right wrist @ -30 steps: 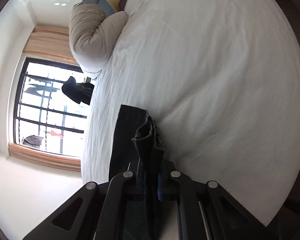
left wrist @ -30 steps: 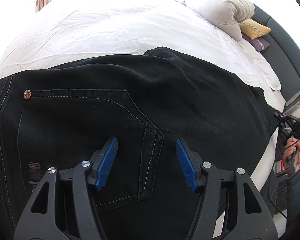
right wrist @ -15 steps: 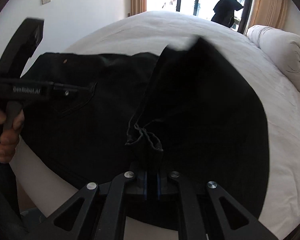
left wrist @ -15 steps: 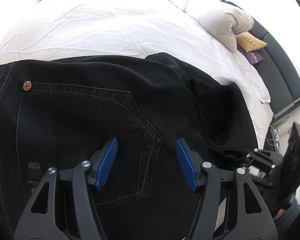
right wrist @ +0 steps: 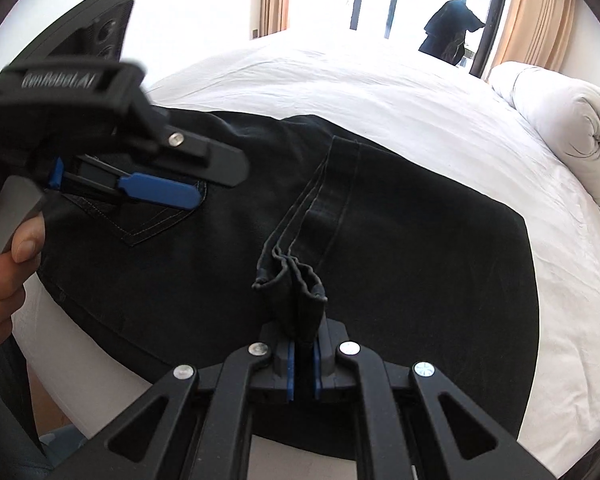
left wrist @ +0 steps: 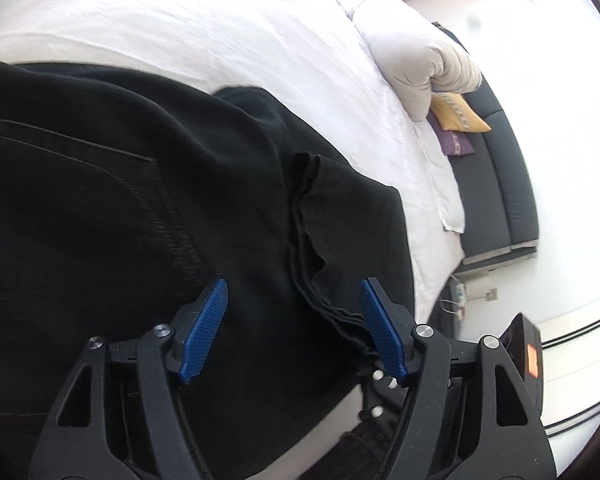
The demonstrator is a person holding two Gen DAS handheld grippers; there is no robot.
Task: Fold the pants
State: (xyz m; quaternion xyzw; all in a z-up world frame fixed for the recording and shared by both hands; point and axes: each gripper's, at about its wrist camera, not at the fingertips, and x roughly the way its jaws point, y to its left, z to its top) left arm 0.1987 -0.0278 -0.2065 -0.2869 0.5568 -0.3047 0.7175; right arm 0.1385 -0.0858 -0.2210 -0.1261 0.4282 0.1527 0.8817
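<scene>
Right wrist: right tongs (right wrist: 302, 366) pinch pants (right wrist: 400, 248) hems; bed (right wrist: 380, 96) beneath.

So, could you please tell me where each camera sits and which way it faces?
Left wrist: on the left gripper, jaws open, looking across the black denim pants toward the rolled white duvet.
Right wrist: on the right gripper, shut on the pants' bunched hem, facing the window; the left gripper and hand show.
Shared: pants, white bed sheet, duvet.
</scene>
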